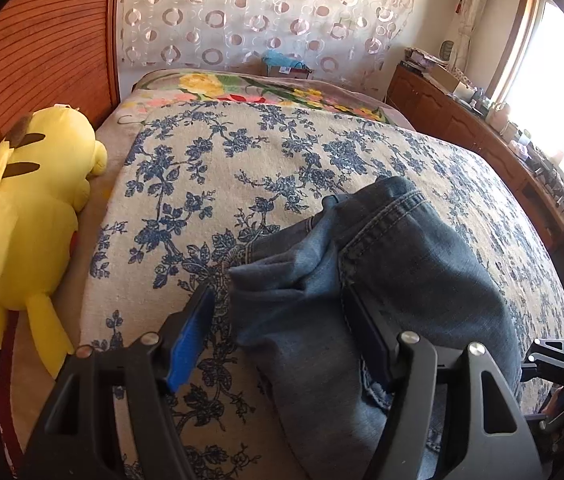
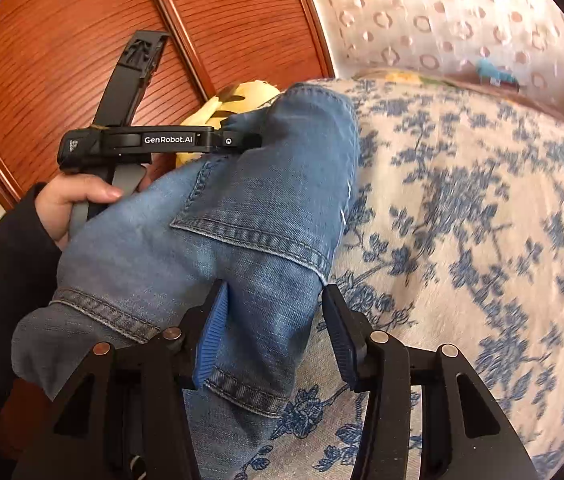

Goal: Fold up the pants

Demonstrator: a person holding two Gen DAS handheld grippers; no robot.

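Pants [image 1: 382, 280], blue denim, lie bunched on the bed [image 1: 242, 168] w/ its blue-floral cover, near the front edge.

L wrist view: left tongs [image 1: 278, 312] stand open, jaws well apart; blue pad on one finger, other finger pressed against a denim fold. Cloth sits between the jaws but isn't clamped. Same view only: yellow plush toy [image 1: 30, 216] lying at the bed's left side next to the wood panel wall [image 1: 42, 40]; a second flowered blanket [image 1: 242, 88] at the far end of the bed; circle-pattern curtain [image 1: 262, 12] behind; long wooden cabinet [image 1: 462, 120] w/ clutter under a bright window [image 1: 554, 80]. A bit of the other device shows at the right edge.

R wrist view: right tongs [image 2: 274, 320] also open, jaws spread either side of a trouser-leg section, hem [image 2: 242, 392] just beside the blue pad; no pinch visible. Only this view shows the pants draped up and over the left tongs [image 2: 242, 142], whose fingertips are hidden in the denim, plus the person's left hand [image 2: 78, 200] around the handle, dark sleeve at the wrist. Plush toy [image 2: 238, 100] barely peeks out behind the denim here. Back pocket seam faces the cam. Bed cover [image 2: 462, 220] to the right is motion-blurred.
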